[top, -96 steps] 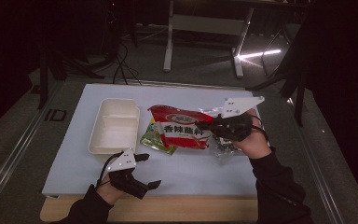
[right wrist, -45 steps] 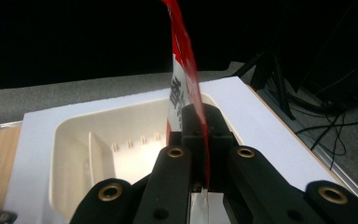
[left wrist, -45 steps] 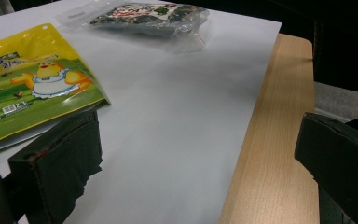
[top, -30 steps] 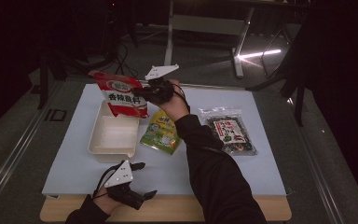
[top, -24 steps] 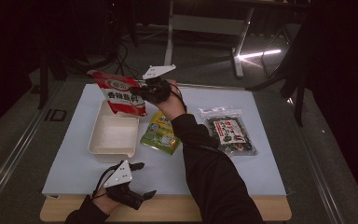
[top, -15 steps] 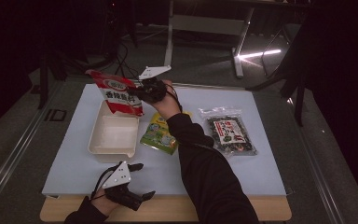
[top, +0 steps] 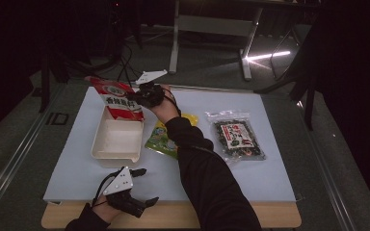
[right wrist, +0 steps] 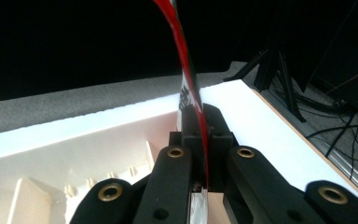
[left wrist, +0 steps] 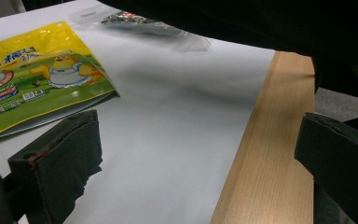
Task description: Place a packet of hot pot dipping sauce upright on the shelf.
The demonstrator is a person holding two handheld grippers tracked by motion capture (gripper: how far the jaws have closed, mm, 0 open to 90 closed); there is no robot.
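Over on the left, the cream two-compartment tray [top: 116, 139] sits on the white mat near the tabletop's left edge, both compartments bare inside. The red snack bag [top: 117, 99] hangs above the tray's far end, its lower edge dipping toward the far compartment; whether it touches the tray, I can't tell. The right gripper [top: 147, 94], reaching across toward the far-left corner, has its jaws clamped tight on the bag's edge — in the right gripper view the red film [right wrist: 186, 65] rises straight up from between them. Down at the near edge, the left gripper [top: 135, 190] rests with jaws spread wide, nothing in them. Just right of the tray lies the yellow-green packet [top: 163, 139], flat on the mat. Further right, well apart, the clear bag of dark seaweed [top: 235, 138] lies flat.
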